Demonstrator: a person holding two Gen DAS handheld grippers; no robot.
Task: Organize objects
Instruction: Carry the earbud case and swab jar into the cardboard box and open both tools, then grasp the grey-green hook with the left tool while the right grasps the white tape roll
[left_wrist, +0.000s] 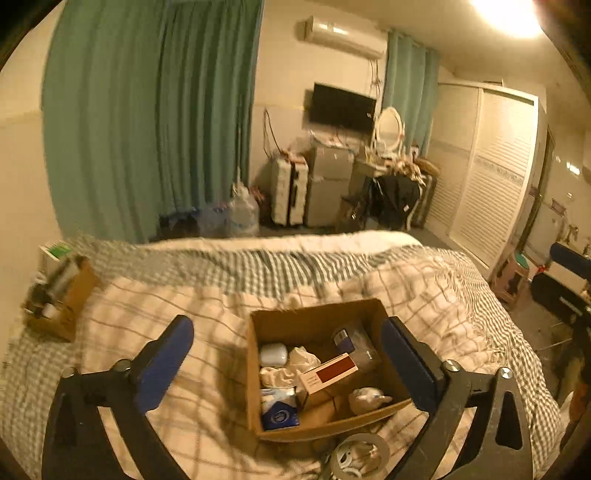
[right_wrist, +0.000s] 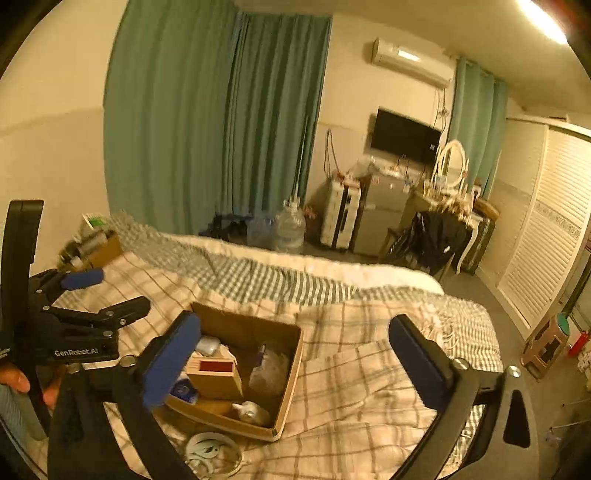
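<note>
We find the cardboard box (left_wrist: 325, 369) sitting on the plaid blanket (left_wrist: 184, 295) of the bed, open at the top. Inside it we see a white earbud case (left_wrist: 273, 354), crumpled tissue (left_wrist: 291, 369), a blue-printed packet (left_wrist: 279, 410), a slim carton with a red panel (left_wrist: 328, 373), a clear plastic container with a dark label (left_wrist: 351, 339) and a small white ceramic piece (left_wrist: 365, 398).

The box lies straight ahead of and below our left gripper (left_wrist: 291, 365), whose blue-padded fingers are spread wide and hold nothing. From our right gripper (right_wrist: 291, 365), likewise spread and empty, the box sits ahead and to the left, so we judge the left one the nearer.

A clear round lid with white parts (left_wrist: 358, 458) lies on the blanket just beside the box's near wall. A second cardboard box (left_wrist: 59, 295) holding bottles stands well apart at the bed's far left corner.
</note>
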